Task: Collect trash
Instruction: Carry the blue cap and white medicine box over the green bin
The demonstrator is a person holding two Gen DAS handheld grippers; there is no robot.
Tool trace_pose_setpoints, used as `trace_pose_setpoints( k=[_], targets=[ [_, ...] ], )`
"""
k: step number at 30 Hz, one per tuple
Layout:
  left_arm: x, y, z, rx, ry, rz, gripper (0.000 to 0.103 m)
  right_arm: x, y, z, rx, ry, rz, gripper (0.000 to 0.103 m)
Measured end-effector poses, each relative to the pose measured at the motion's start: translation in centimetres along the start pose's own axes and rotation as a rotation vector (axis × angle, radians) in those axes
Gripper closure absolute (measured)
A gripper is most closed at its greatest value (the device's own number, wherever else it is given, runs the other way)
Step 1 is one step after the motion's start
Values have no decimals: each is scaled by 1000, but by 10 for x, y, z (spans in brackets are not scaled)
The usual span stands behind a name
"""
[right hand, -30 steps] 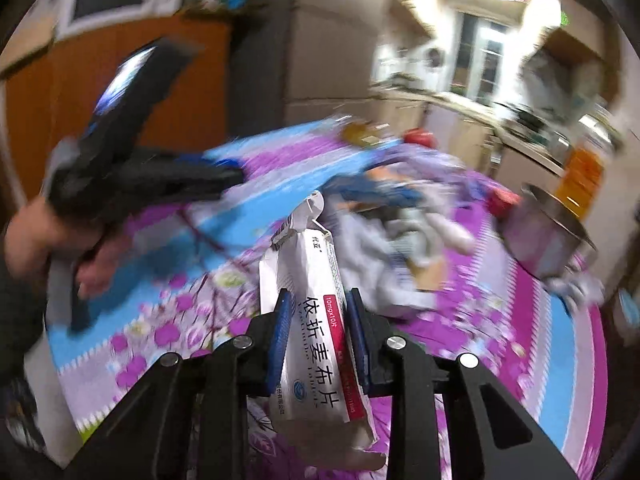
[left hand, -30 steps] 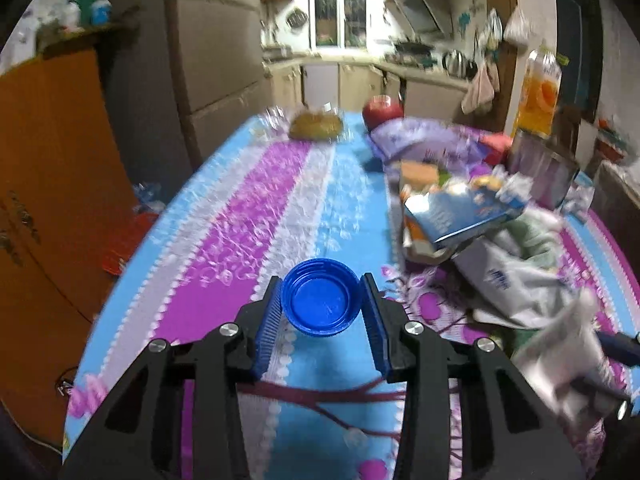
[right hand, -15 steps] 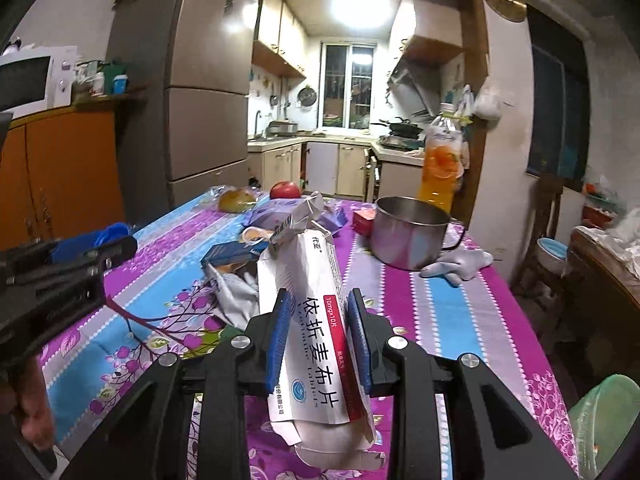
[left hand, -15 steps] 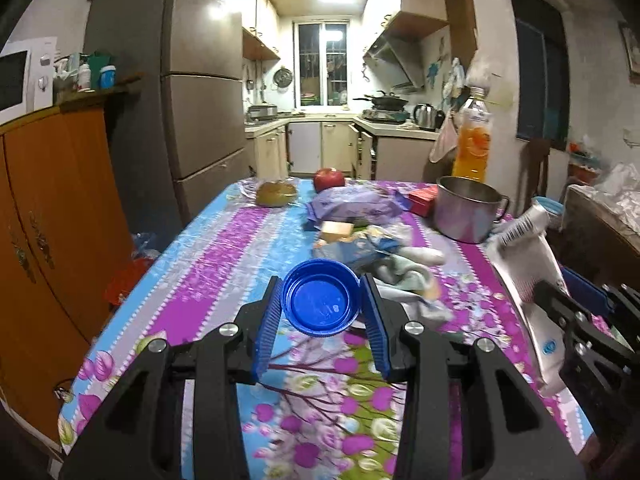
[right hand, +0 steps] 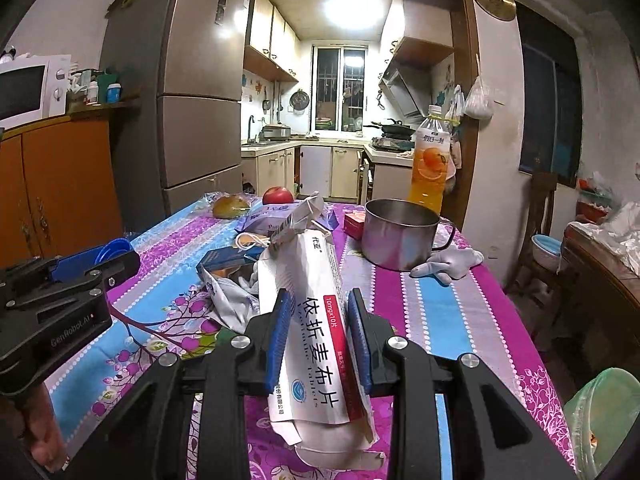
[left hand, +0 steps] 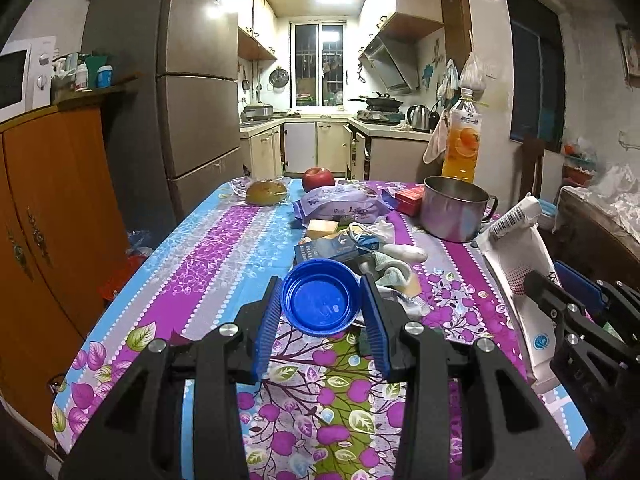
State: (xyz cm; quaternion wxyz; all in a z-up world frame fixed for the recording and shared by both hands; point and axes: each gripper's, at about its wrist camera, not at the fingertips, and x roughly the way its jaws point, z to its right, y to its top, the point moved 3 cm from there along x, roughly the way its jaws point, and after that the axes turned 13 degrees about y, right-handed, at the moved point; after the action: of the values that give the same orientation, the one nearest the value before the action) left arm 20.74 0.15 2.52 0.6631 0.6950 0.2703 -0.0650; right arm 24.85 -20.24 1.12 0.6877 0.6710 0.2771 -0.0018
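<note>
My left gripper (left hand: 321, 312) is shut on a blue plastic lid (left hand: 320, 298) and holds it above the near end of the table. It also shows at the left of the right wrist view (right hand: 96, 262). My right gripper (right hand: 320, 326) is shut on a white medicine packet with red and black print (right hand: 316, 320), held above the table. That packet (left hand: 520, 264) and the right gripper show at the right of the left wrist view. More litter lies mid-table: a blue carton (left hand: 328, 250), crumpled wrappers (right hand: 230, 294) and a purple bag (left hand: 340, 208).
The table has a purple and blue floral cloth (left hand: 224, 248). On it stand a steel pot (left hand: 454, 212), an orange drink bottle (left hand: 462, 140), a red apple (left hand: 318, 178), a bread roll (left hand: 266, 192) and a red box (left hand: 410, 198). A green bin (right hand: 604, 416) stands at the lower right.
Both grippers have drawn back and risen from the table with their items still held. The view has swung from the tabletop toward the kitchen and has steadied.
</note>
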Motion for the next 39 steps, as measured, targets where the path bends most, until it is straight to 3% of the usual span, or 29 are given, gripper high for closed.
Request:
trace_pose_setpoints(
  k=[9,15,28,39],
  targets=[
    [-10,3,9,3,-21,11,65,-13,6,4,0,-20,14,73],
    [-28,9,42,26,-86,37,65,-46,7,27,26,-85,34,73],
    [-86,19,170,135,-319,92,65,-153,-9,132,126,-330,75,72],
    [-132,7,291,259,-509,89,65,-248,-39,248,235,-527,27,72]
  ],
)
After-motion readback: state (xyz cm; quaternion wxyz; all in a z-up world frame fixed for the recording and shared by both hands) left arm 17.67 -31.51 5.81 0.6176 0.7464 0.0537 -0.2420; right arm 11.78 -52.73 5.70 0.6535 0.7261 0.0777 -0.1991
